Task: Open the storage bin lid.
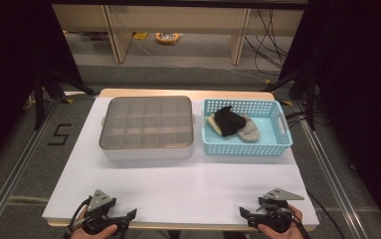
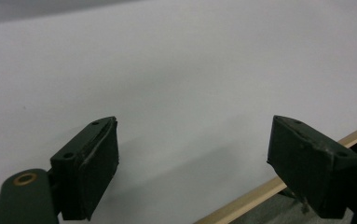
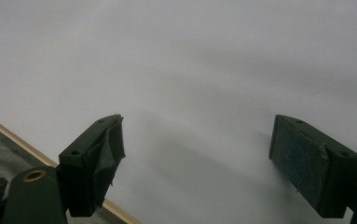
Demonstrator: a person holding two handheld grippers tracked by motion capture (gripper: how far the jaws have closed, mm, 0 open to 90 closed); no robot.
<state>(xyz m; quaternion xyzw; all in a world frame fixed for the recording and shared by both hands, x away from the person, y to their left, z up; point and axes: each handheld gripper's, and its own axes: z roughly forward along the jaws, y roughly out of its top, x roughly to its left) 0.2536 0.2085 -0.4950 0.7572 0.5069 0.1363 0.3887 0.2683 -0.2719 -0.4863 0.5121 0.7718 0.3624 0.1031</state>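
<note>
Counts: 1 lidded divided box [image 1: 147, 127], 1 blue basket [image 1: 278, 141] holding a cloth pile [image 1: 233, 123].
Room: white counter [image 1: 188, 184] bare between containers and near edge.
Left gripper [image 1: 128, 217]: fingers [image 2: 90, 170] spread, empty, near edge.
Right gripper [image 1: 246, 216]: fingers [image 3: 92, 163] spread, empty, well apart from basket.

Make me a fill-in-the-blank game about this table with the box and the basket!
1. The socks lie in a basket coloured ____.
2. The divided box stands to the ____ of the basket.
3. The left gripper and right gripper both have jaws that are ____.

Missing words: blue; left; open
</note>
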